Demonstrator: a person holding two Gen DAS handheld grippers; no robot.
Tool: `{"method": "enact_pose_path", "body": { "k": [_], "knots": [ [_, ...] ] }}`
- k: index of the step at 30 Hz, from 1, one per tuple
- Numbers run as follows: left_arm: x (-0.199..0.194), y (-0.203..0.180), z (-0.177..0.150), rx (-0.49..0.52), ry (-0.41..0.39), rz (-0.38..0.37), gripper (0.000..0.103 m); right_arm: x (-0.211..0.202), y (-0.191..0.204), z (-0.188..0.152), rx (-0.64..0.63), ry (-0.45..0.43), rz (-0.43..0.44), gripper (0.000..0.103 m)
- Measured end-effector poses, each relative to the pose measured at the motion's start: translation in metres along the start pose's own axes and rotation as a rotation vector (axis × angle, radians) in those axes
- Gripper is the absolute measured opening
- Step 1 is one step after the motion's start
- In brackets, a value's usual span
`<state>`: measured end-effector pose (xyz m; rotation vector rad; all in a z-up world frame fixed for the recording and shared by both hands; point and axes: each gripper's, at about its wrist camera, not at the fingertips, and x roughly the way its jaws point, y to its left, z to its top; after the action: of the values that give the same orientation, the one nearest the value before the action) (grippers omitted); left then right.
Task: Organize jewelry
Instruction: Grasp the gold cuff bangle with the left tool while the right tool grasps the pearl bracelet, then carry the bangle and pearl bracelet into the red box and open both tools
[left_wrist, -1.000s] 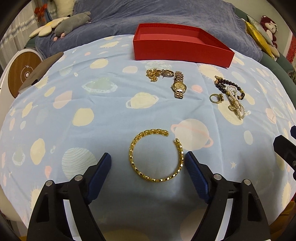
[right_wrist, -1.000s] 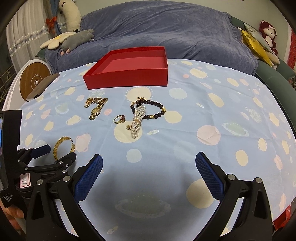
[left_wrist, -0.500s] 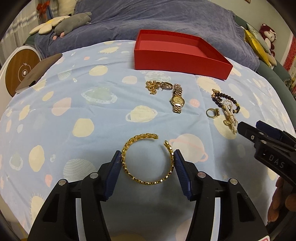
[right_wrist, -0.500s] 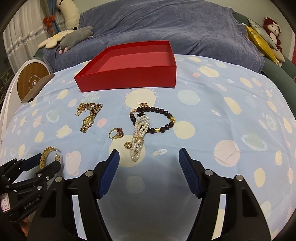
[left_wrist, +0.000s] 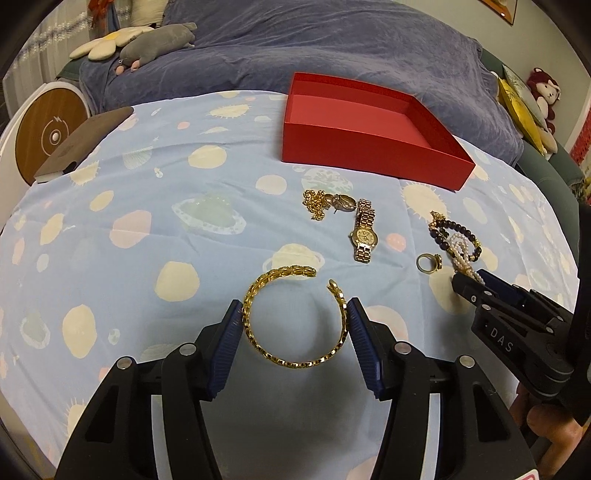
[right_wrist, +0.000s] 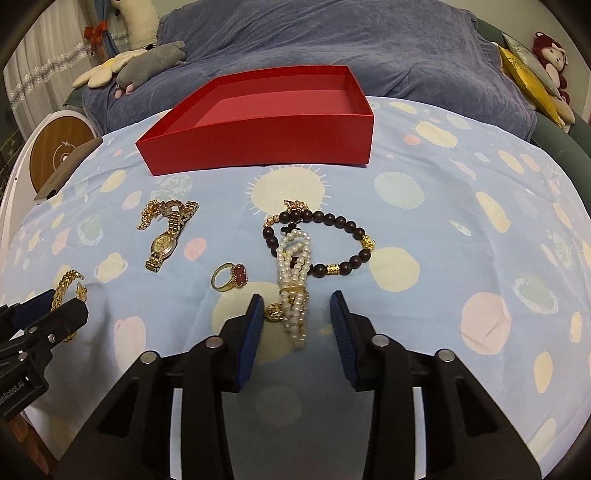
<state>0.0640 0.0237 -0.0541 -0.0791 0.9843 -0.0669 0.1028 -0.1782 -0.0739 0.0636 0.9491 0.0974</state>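
A: Left gripper (left_wrist: 294, 314): my pads touch both flanks of the gold bangle (left_wrist: 295, 317), well in front of the red box (left_wrist: 369, 155). Not lifted.

B: Risk?

A: It's an open link loop; squeezed harder it may fold or skid on the cloth.

B: Right gripper (right_wrist: 296, 312)?

A: Narrowly parted around the pearl strand (right_wrist: 293, 288), not gripping. It crosses the dark bead bracelet (right_wrist: 332, 240), so it may snag. Ring (right_wrist: 231, 277) and watch (right_wrist: 166, 240) lie between bangle and box.
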Motion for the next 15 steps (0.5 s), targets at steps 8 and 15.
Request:
{"method": "enact_pose_path", "body": {
  "k": [8,15],
  "knots": [
    [-0.009,-0.006,0.009,-0.008,-0.021,-0.025,0.055,-0.027,-0.005,0.000,0.038,-0.033,0.072,0.013],
    [-0.021,-0.014,0.042,-0.017,-0.048,-0.067,0.055,-0.069,-0.006,0.030,0.050,-0.103,0.165,0.013]
  ]
}}
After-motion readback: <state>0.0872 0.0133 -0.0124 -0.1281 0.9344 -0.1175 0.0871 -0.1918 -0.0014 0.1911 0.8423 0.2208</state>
